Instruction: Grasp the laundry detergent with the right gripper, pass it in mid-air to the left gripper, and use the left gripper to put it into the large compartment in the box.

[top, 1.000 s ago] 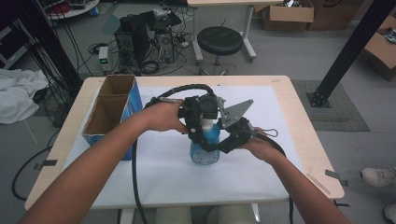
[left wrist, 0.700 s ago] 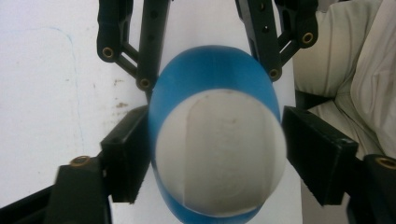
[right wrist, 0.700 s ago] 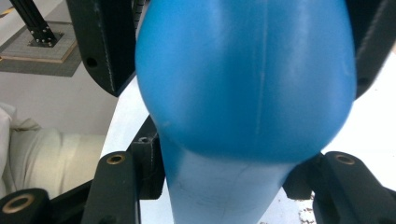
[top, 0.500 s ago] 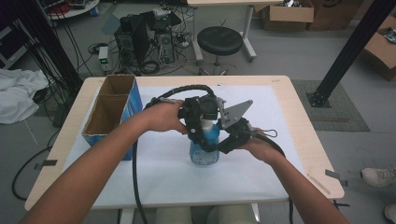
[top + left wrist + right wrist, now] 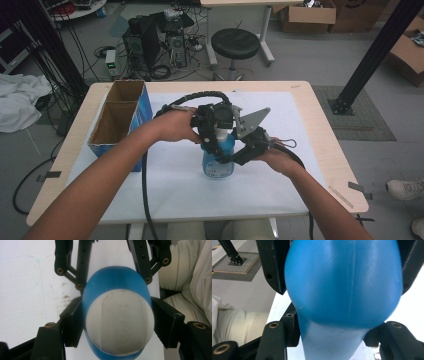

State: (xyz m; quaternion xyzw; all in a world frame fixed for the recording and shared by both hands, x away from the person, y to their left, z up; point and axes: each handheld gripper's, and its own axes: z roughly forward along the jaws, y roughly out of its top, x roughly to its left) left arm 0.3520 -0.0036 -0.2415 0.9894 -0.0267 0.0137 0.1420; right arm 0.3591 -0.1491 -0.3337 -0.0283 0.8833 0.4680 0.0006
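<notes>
A: Which step are we at?

B: Two-handed grip on the blue bottle [image 5: 218, 159], standing upright mid-table on the white sheet [image 5: 300, 125]. Right claw [image 5: 235, 157] is clamped on the bottle's body, low down. Left claw [image 5: 212, 142] sits over the top; its jaws have just been closing, and in the left claw view both pads [image 5: 72, 325] now press the sides of the white cap [image 5: 120, 322].

A: So next move?

B: Prob. a twist of the cap w/ the left while the right keeps the body from turning. Needs a firm squeeze, since the plastic looks slick.

A: Surroundings?

B: Wooden table [image 5: 325, 120], and an open blue cardboard box [image 5: 122, 120] at its left edge. Behind: a black stool [image 5: 235, 44], a PC tower [image 5: 145, 45] w/ cables, and more boxes.
</notes>
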